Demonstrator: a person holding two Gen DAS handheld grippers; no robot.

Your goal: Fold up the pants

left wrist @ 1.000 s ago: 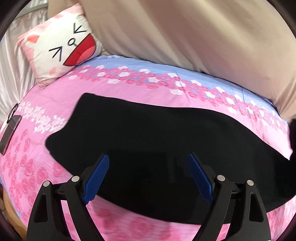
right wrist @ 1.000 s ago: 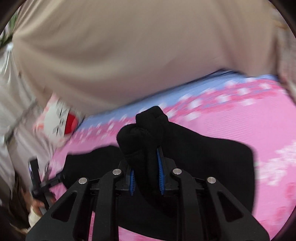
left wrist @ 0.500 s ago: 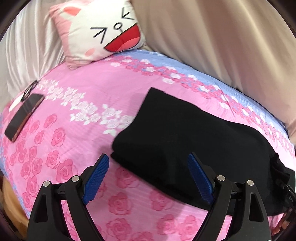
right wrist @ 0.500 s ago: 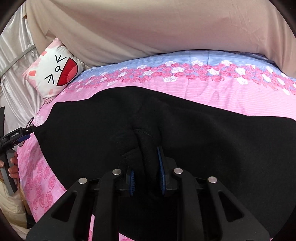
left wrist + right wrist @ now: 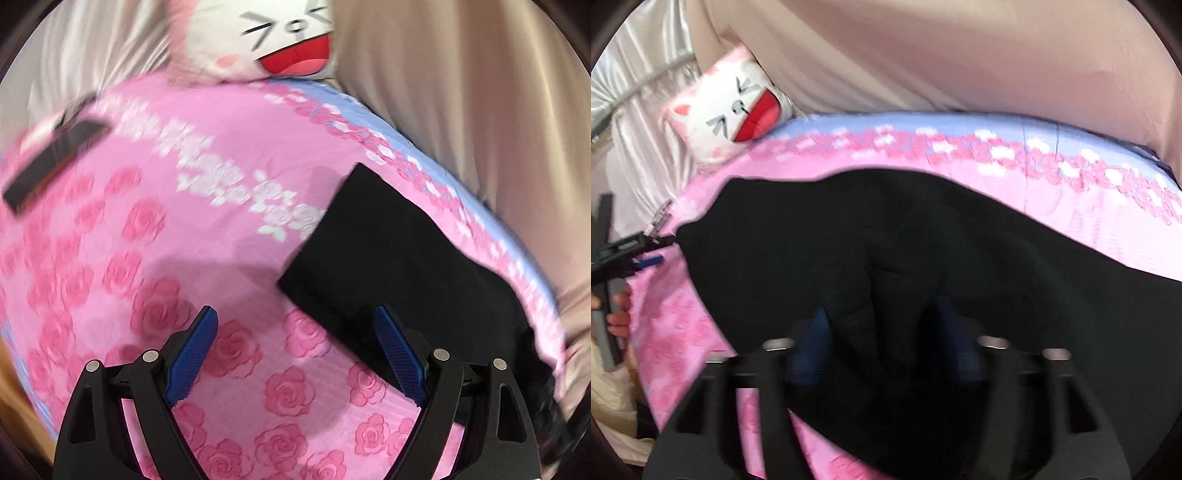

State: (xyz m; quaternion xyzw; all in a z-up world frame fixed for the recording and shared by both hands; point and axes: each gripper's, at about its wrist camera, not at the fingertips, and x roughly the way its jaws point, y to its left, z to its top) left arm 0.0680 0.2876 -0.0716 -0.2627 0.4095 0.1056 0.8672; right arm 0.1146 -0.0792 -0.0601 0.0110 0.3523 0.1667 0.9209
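Left tongs (image 5: 295, 354) spread wide above the bed (image 5: 155, 266), their right pad over the near edge of the black pants (image 5: 399, 266). Right tongs (image 5: 882, 328) parted, blurred, over the pants (image 5: 849, 229) lying flat. Pillow (image 5: 735, 110) beyond.

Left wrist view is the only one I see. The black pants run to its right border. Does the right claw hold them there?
Observer: No. In the right wrist view the right claw is open, with its blue pads apart over the pants.
Operator: Is cloth between the pads?
Observer: Yes, a raised crease of the pants runs between them. The blur hides whether it touches a pad.
Operator: Where is my left claw from that side?
Observer: The left claw is open, with its tips close beside the left corner of the pants. No cloth is between them.
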